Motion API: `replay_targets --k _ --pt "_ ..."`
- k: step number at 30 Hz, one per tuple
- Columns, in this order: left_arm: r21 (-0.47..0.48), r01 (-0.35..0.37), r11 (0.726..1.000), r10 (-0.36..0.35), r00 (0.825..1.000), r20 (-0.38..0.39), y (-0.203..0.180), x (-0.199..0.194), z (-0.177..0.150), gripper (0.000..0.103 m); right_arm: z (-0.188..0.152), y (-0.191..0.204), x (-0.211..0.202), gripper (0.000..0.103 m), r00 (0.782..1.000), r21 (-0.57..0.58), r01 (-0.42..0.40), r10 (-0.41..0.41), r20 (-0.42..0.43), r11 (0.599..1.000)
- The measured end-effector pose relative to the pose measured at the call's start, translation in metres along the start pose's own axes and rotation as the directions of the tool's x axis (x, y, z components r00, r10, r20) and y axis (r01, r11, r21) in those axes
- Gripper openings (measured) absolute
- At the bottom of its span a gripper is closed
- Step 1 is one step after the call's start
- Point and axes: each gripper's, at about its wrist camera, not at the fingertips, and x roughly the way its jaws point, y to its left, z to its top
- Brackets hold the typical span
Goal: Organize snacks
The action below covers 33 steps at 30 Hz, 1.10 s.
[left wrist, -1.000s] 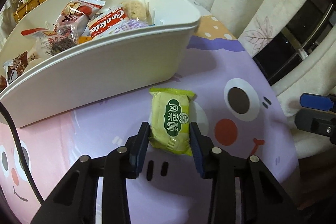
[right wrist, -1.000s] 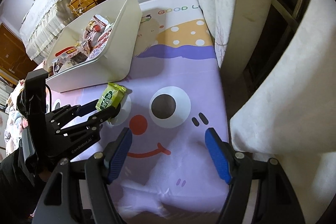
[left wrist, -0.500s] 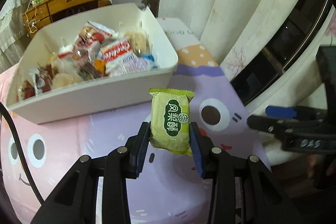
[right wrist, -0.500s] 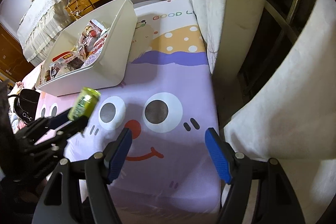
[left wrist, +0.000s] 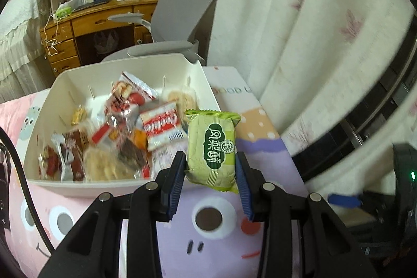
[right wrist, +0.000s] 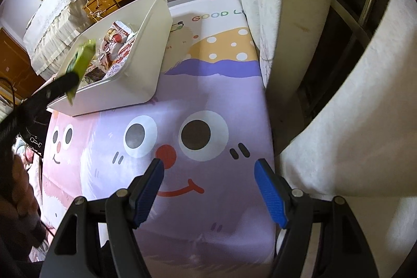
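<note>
My left gripper [left wrist: 211,177] is shut on a green snack packet [left wrist: 212,149], its blue pads pressing the packet's two sides. The packet hangs in the air above the table, near the front right corner of a white bin [left wrist: 78,189] that holds several wrapped snacks [left wrist: 125,132]. In the right wrist view the same green packet [right wrist: 82,59] shows blurred over the bin's near rim [right wrist: 140,64], held by the left gripper [right wrist: 70,77]. My right gripper [right wrist: 208,189] stands open over the purple cartoon tablecloth [right wrist: 208,95], nothing between its fingers.
A pale curtain [left wrist: 299,43] hangs close along the table's right edge, with a dark window frame [right wrist: 351,4] behind it. A grey office chair [left wrist: 182,12] and a wooden desk [left wrist: 86,28] stand beyond the bin. The cloth in front of the bin is bare.
The left gripper has lifted the green packet off the cloth and carried it up toward the bin. The right gripper has stayed put and open.
</note>
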Motion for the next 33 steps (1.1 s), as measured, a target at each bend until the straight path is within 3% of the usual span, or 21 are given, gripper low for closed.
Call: replay_targets --k 10,13,15,23,26,33 --pt "-0.073 -0.051 0.996 0.049 0.998 -0.027 0.028 0.03 0.032 0.04 -0.006 0.008 -0.001 0.072 1.0 -0.037 0.008 -0.008 0.0 0.999" --pt "-0.131 -0.025 0.991 0.018 0.998 -0.06 0.04 0.031 0.03 0.055 -0.009 0.013 -0.002 0.072 1.0 -0.039 0.01 -0.01 0.002 0.999" --pt "-0.172 -0.007 0.985 -0.006 0.997 -0.073 0.048 0.027 0.025 0.059 -0.011 0.018 -0.005 0.072 1.0 -0.04 0.023 -0.023 0.01 0.999" --pt "-0.199 -0.033 0.979 0.002 0.988 -0.153 0.087 -0.009 -0.019 0.065 -0.027 0.048 -0.008 0.072 0.997 0.018 0.071 -0.072 0.019 0.997" --pt "-0.209 -0.042 0.977 0.001 0.981 -0.193 0.109 -0.027 -0.043 0.075 -0.04 0.072 -0.01 0.072 0.996 0.04 0.082 -0.083 0.026 0.996" --pt "-0.16 -0.117 0.98 0.06 0.944 -0.325 0.159 -0.073 -0.107 0.079 -0.08 0.136 -0.009 0.072 0.998 0.083 0.049 -0.051 0.029 0.995"
